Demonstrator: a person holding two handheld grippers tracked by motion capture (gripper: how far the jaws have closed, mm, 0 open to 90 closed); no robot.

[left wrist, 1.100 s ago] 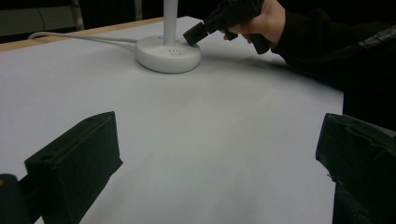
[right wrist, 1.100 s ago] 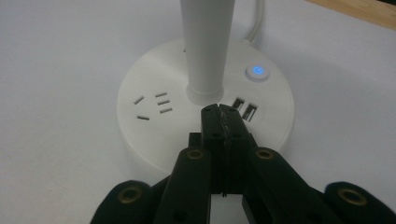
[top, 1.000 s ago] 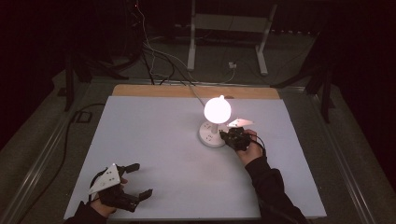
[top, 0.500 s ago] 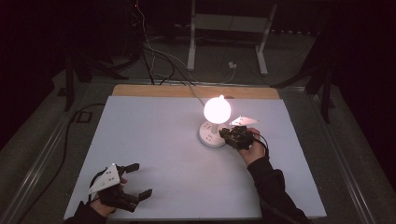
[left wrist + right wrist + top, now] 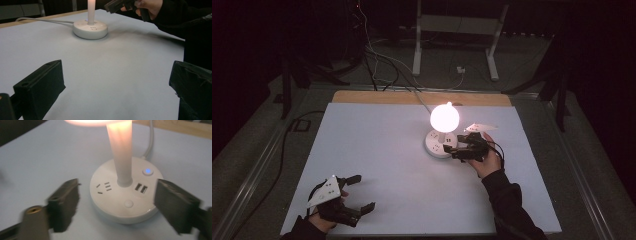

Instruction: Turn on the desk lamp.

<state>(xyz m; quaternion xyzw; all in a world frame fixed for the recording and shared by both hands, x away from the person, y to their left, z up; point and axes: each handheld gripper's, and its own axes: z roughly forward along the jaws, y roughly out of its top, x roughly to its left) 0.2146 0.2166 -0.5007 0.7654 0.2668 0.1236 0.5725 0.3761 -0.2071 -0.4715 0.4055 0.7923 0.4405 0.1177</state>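
Right gripper (image 5: 454, 150) has just been opening, now wide and empty beside the lit lamp (image 5: 443, 131); left gripper (image 5: 359, 192) wide, near left.

No readable text, label or number anywhere

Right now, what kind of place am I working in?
Probably a darkened lab or recording room: a covered table with a lit lamp, loose cables on the floor, and a metal stand behind.
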